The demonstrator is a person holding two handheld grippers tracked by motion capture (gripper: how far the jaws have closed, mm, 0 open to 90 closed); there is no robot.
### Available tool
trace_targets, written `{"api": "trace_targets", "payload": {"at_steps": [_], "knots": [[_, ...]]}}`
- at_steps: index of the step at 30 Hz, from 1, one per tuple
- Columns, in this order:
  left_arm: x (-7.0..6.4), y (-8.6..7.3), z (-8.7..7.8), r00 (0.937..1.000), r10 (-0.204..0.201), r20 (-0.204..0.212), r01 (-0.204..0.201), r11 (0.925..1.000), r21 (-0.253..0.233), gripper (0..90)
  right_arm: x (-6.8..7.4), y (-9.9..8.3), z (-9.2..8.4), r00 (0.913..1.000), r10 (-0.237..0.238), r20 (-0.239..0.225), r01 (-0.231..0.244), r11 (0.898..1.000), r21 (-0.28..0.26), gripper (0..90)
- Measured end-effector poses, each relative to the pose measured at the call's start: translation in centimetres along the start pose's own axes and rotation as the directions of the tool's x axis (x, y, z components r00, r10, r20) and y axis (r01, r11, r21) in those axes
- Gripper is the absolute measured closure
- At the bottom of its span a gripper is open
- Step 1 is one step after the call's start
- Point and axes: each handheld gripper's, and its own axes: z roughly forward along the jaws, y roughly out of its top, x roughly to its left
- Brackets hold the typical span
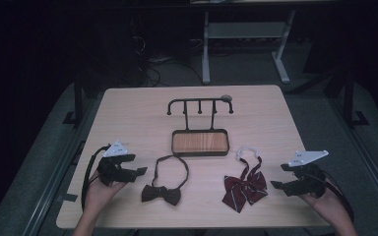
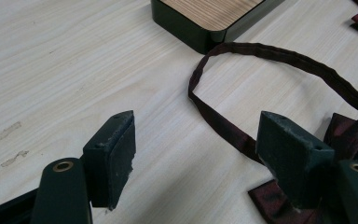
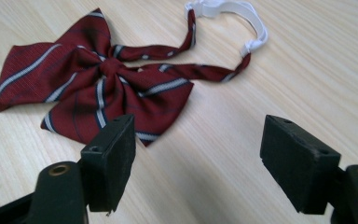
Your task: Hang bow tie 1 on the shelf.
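Left gripper (image 1: 139, 171) and right gripper (image 1: 277, 185) rested low on bench (image 1: 128, 113), fingers wide, holding nothing. Dark bow tie (image 1: 161, 193) lay beside left, striped bow tie (image 1: 244, 188) beside right. Rack (image 1: 200, 141) stood beyond, mid-bench.

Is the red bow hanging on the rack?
No, the red bow lies flat on the table, in front of the rack.

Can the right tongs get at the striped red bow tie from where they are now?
Probably yes. The right tongs stand open beside the striped red bow tie, and only bare table lies between them. The white elastic strap lies on the tie's far side, out of the way.
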Motion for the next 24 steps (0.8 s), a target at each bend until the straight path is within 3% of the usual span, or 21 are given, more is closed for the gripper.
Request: {"api": "trace_targets", "payload": {"at_steps": [24], "knots": [[0.1, -0.1, -0.2, 1.0000, -0.005, -0.001, 0.005, 0.9999, -0.012, 27.8, 0.4, 4.7, 1.5, 0.9958, -0.079, -0.047, 0.083, 0.993, 0.079, 27.1]]}}
